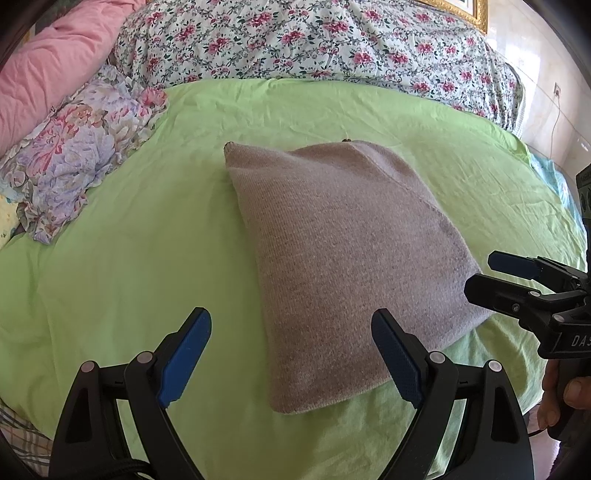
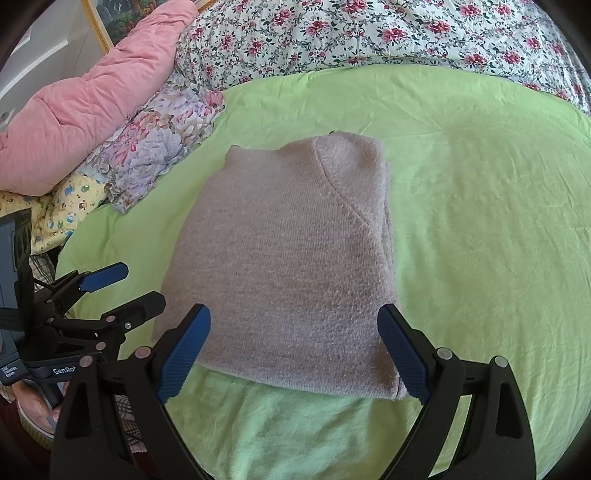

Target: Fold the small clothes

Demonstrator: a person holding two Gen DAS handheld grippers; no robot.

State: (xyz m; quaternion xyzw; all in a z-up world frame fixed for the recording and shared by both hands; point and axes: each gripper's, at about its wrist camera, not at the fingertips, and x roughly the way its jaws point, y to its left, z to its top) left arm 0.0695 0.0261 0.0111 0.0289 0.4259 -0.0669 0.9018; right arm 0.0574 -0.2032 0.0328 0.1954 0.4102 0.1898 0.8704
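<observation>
A mauve-grey knitted garment (image 1: 343,254) lies folded into a compact rectangle on the green sheet (image 1: 147,240); it also shows in the right wrist view (image 2: 291,258). My left gripper (image 1: 291,325) is open and empty, hovering over the garment's near left edge. My right gripper (image 2: 293,325) is open and empty above the garment's near edge. Each gripper shows in the other's view, the right one (image 1: 480,275) beside the garment's right edge, the left one (image 2: 142,286) beside its left edge.
A floral quilt (image 1: 314,40) runs along the far side of the bed. A pink duvet (image 1: 48,70) and a flowered pillow (image 1: 81,151) lie at the far left. A gold picture frame (image 1: 465,9) and a wall with a cable (image 1: 554,122) are at the right.
</observation>
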